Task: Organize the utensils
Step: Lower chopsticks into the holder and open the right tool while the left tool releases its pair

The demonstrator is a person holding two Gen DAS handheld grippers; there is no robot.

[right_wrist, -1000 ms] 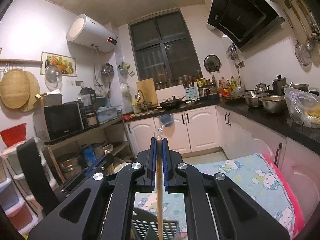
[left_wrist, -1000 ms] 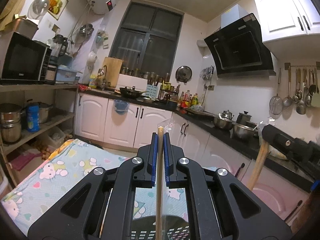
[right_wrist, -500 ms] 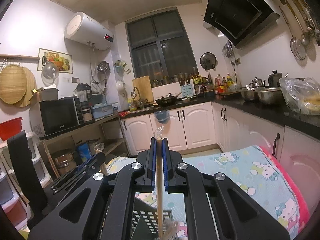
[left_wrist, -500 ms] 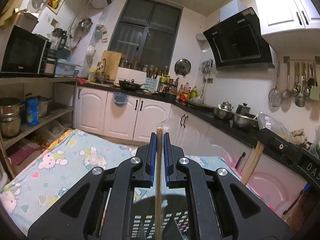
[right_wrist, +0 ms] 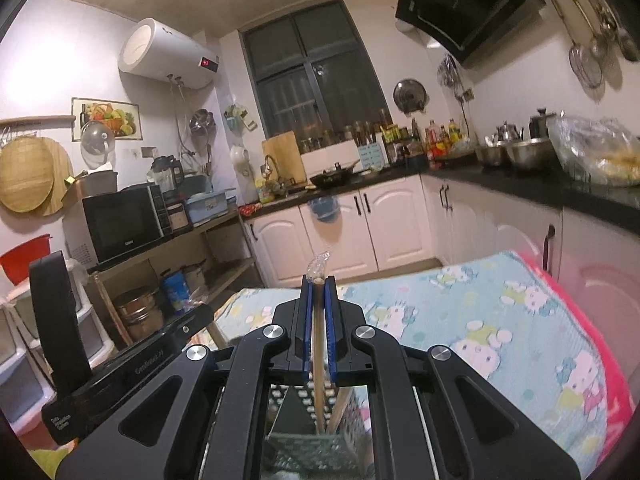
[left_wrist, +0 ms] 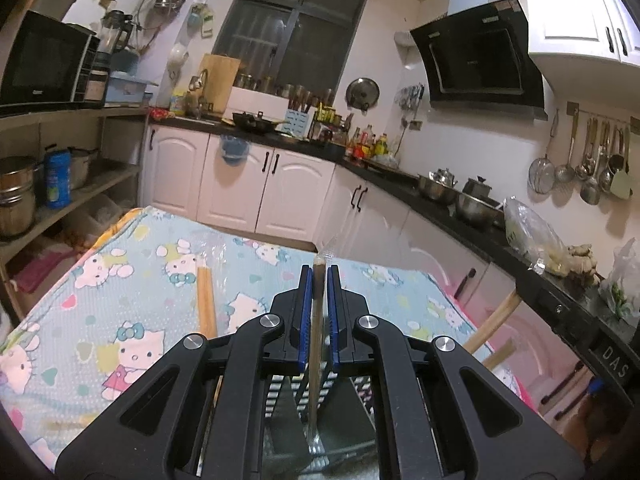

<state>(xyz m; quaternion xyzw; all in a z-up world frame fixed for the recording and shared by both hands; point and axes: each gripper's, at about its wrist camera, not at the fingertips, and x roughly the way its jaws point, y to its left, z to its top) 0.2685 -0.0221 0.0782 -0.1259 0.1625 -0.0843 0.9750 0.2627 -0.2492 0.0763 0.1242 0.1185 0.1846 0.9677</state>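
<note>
Two grippers, each clamped on a slim wooden chopstick in a thin clear plastic sleeve — that is what we hold here. Our left gripper [left_wrist: 319,276] has its blue ribbed fingers [left_wrist: 305,312] closed tight on the left chopstick [left_wrist: 316,344], which stands nearly upright between them; its crinkled wrapper tip pokes out just above the fingertips, and its lower end reaches down into the dark perforated plastic basket [left_wrist: 280,388] below. Our right gripper [right_wrist: 319,286] is pinched shut in the same way on the right chopstick [right_wrist: 318,356], its round pale end showing between the blue pads and its shaft running down into the grid-walled basket [right_wrist: 296,400], where another wooden stick leans beside it.

Beyond the left fingers we see a flat pair of wrapped chopsticks [left_wrist: 206,304] lying on the desk's soft cartoon-cat cloth [left_wrist: 132,280], pale blue and printed, well apart from the basket. At the right edge of the left view, the other gripper's black body shows with its light wooden stick angled downward.
</note>
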